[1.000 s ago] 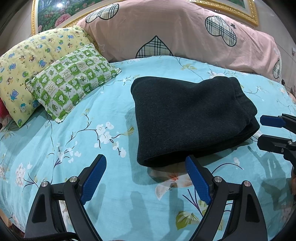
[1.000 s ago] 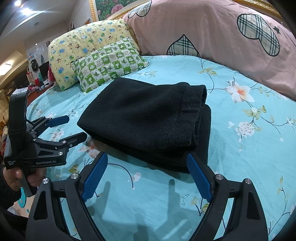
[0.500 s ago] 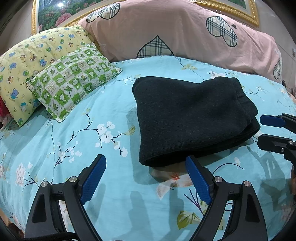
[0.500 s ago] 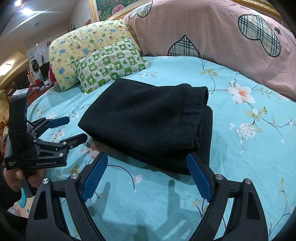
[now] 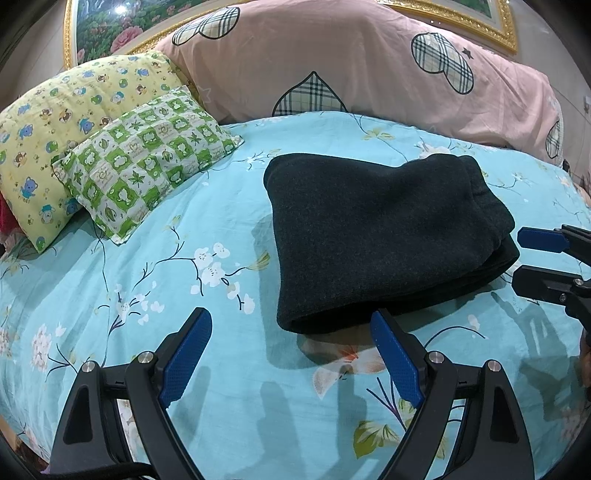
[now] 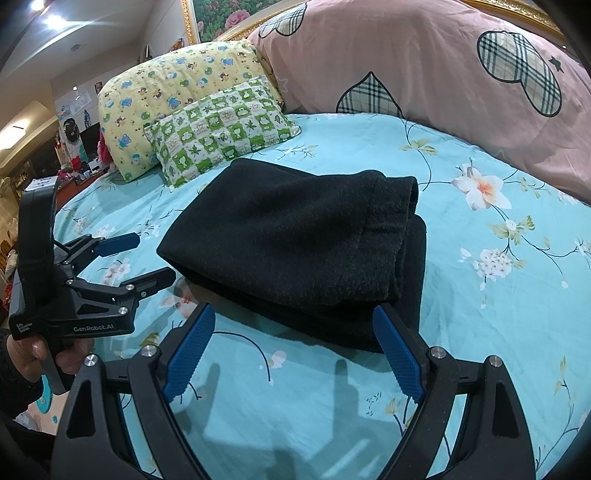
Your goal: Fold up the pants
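The pants (image 5: 384, 236) lie folded into a thick dark stack on the bed (image 5: 184, 280), roughly in its middle, on the turquoise flowered sheet. Their folded edge faces the near side; the layered open ends show at the right in the right wrist view.

The left gripper (image 5: 291, 354) hangs near the stack's near left corner, jaws spread wide with nothing between them, the right pad just short of the cloth edge. The right gripper (image 6: 295, 350) stands at the near right side, jaws likewise released and empty, its right pad close to the stack's near corner; whether it touches cannot be told. A hand (image 6: 40, 354) in a dark sleeve holds the left gripper's handle at the left edge of the right wrist view.

Nothing lies between the grippers and the pants. At the far left, well apart from the pants, a green checked pillow (image 5: 147, 162) leans on a yellow pillow (image 5: 66, 122). A big pink quilt (image 5: 369, 74) with plaid hearts runs along the far side, before a gilt-framed picture (image 5: 107, 33).
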Demonstrator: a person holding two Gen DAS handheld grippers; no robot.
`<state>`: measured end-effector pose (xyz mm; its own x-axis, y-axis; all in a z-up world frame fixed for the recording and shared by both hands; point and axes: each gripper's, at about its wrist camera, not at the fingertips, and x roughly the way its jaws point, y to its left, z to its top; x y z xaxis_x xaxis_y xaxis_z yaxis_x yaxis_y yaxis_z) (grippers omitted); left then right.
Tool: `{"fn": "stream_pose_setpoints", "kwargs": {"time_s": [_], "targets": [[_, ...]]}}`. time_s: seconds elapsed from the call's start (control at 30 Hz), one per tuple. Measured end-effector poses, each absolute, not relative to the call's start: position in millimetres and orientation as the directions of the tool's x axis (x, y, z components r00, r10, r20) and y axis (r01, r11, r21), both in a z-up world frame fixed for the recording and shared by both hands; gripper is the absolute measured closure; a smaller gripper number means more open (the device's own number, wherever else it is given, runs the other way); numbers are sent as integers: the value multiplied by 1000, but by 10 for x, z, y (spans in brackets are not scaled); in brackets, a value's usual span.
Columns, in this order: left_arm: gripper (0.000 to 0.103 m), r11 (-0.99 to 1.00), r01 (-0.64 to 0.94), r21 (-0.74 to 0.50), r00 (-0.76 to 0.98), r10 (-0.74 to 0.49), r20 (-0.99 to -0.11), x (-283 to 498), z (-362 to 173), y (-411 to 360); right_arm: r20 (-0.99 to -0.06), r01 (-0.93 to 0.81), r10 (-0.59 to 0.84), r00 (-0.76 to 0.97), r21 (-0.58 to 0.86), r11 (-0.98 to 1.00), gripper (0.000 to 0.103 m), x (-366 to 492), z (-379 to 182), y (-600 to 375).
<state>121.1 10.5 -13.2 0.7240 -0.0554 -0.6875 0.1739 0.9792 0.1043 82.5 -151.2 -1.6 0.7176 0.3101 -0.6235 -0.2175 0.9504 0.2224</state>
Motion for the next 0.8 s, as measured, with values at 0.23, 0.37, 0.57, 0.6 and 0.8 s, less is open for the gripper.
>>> {"fn": "stream_pose_setpoints", "kwargs": {"time_s": [0.23, 0.37, 0.57, 0.6, 0.8], "targets": [[15, 983, 171, 67, 732, -82, -676, 1238, -68, 128, -623, -218, 309, 718, 220, 951, 16, 822, -20, -1516], [15, 982, 175, 65, 737, -87, -670, 1243, -36, 120, -615, -212, 306, 726, 223, 951, 16, 856, 8, -1558], [15, 980, 186, 67, 742, -96, -663, 1257, -8, 72, -614, -191, 291, 734, 224, 956, 15, 880, 19, -1642], [15, 980, 186, 65, 742, -97, -664, 1263, -6, 71, -617, -187, 288, 733, 225, 956, 15, 887, 13, -1652], [15, 979, 193, 63, 740, -103, -665, 1302, 8, 50, -615, -178, 280, 737, 223, 958, 15, 877, -4, -1682]]}}
